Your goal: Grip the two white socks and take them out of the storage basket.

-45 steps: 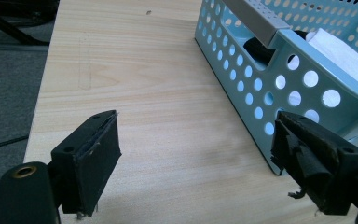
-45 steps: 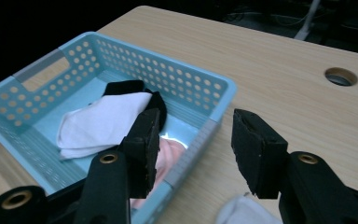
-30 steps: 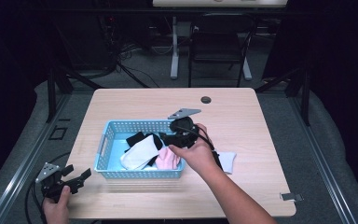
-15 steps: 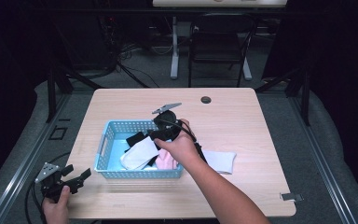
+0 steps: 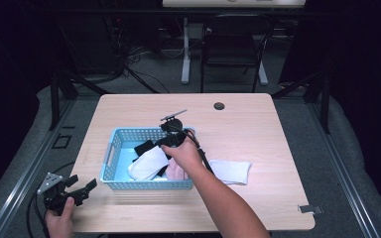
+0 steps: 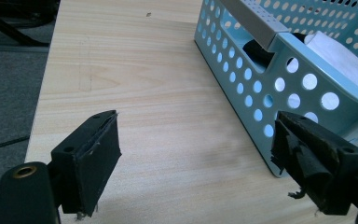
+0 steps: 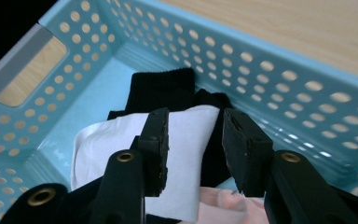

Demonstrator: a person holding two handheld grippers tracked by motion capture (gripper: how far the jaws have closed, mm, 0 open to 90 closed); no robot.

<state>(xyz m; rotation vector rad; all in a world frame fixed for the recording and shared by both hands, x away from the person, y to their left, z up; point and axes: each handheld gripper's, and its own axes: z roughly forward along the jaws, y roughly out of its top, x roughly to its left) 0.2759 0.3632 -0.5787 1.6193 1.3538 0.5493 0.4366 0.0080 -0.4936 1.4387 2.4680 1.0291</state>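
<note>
The right claw (image 7: 193,140) hangs inside the light blue perforated plastic basket (image 5: 116,148), jaws partly apart over a white folded sock (image 7: 121,140) lying on a black ribbed sock (image 7: 161,88), gripping nothing. The basket's walls close in on all sides. The right forearm reaches in from the near edge of the pale wooden table (image 5: 258,124). A white folded cloth (image 5: 229,171) lies just right of the basket. The left claw (image 6: 196,154) gapes wide at the table's near-left corner, beside the basket's corner.

My right claw (image 5: 164,141) has swung left from the basket's (image 5: 113,148) right side to its middle, and now hangs over the white sock (image 5: 149,161), jaws parted.
</note>
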